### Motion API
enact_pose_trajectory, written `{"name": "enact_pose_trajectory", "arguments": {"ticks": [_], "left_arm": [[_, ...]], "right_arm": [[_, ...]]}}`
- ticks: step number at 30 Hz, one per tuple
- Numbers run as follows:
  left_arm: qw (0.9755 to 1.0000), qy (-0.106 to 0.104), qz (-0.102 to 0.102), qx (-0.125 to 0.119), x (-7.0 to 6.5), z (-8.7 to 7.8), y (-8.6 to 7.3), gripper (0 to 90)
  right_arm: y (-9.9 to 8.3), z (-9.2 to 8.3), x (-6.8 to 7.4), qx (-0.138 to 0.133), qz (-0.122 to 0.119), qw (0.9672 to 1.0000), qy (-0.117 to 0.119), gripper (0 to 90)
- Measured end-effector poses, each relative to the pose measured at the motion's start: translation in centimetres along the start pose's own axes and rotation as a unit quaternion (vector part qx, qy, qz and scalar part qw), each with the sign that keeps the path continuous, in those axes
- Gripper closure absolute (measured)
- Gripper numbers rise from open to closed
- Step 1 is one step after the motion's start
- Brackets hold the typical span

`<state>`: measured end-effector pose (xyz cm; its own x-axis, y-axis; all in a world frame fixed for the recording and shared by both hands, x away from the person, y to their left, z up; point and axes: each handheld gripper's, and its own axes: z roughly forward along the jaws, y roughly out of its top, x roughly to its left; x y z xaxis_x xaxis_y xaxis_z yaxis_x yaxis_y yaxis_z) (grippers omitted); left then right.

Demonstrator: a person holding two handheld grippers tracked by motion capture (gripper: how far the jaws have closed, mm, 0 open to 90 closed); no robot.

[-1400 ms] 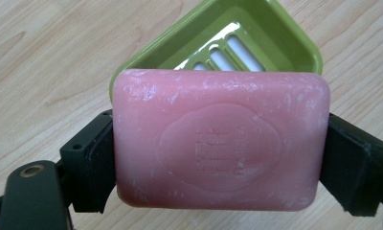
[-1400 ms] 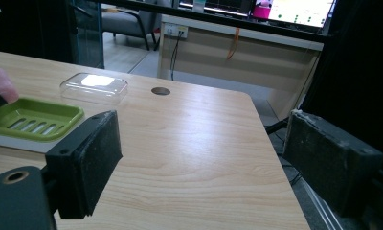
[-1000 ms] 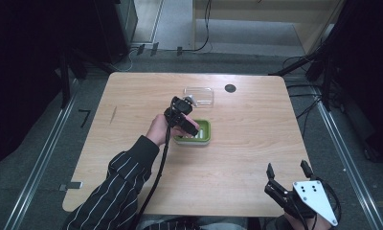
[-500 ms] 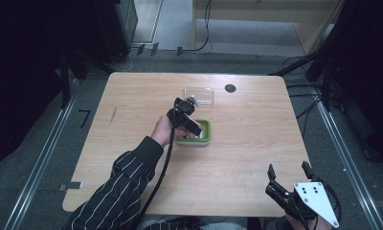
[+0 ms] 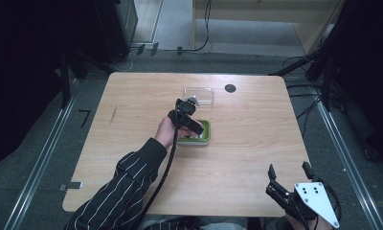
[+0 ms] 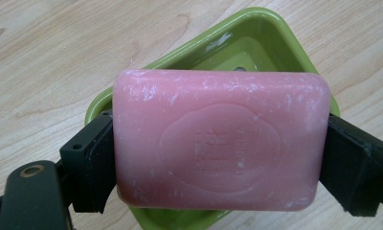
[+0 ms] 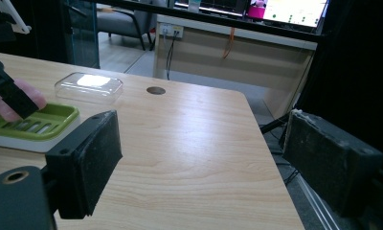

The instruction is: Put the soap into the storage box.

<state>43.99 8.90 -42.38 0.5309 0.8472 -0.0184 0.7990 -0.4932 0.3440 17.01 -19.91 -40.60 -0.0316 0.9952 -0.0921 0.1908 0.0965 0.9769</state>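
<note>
The pink soap bar [image 6: 220, 141] sits squarely between the jaws of the left gripper [image 6: 218, 158], clamped at both short ends, with the green soap dish [image 6: 256, 45] right beneath and behind it on the wooden table [image 5: 256, 143]. Beyond those jaws, past the dish, lies a clear plastic lid [image 5: 198, 95]. Over at the table's near edge the right gripper [image 5: 289, 178] hangs with its jaws wide apart, nothing between them, the dish well off to their left.
</note>
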Motion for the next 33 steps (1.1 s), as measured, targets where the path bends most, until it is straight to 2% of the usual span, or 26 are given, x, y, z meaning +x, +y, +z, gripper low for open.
{"name": "enact_pose_trajectory", "arguments": {"ticks": [6,9,18,24,30,33], "left_arm": [[1.0,0.003,-0.005,-0.004,-0.4,0.4,0.1,13.5],[0.9999,0.01,-0.009,-0.008,-0.6,0.5,0.2,13.5],[0.9996,0.019,-0.021,-0.006,-0.8,1.3,0.3,13.5],[0.9993,0.017,-0.032,-0.002,-0.8,1.7,0.3,13.5],[0.999,0.029,-0.034,-0.005,-1.1,1.9,0.3,13.5],[0.9987,0.029,-0.04,-0.007,-1.2,2.0,0.2,13.5]], "right_arm": [[0.0,0.0,0.0,0.0,0.0,1.0,-0.001,12.7],[0.0,0.0,0.0,0.0,0.0,1.0,0.0,12.7],[0.0,0.0,0.0,0.0,0.0,1.0,0.001,12.7],[0.0,0.0,0.0,0.0,0.0,1.0,0.001,12.7],[0.0,0.1,0.0,0.0,-0.001,1.0,0.001,12.7],[0.0,0.1,0.0,-0.001,0.0,1.0,0.001,12.7]]}}
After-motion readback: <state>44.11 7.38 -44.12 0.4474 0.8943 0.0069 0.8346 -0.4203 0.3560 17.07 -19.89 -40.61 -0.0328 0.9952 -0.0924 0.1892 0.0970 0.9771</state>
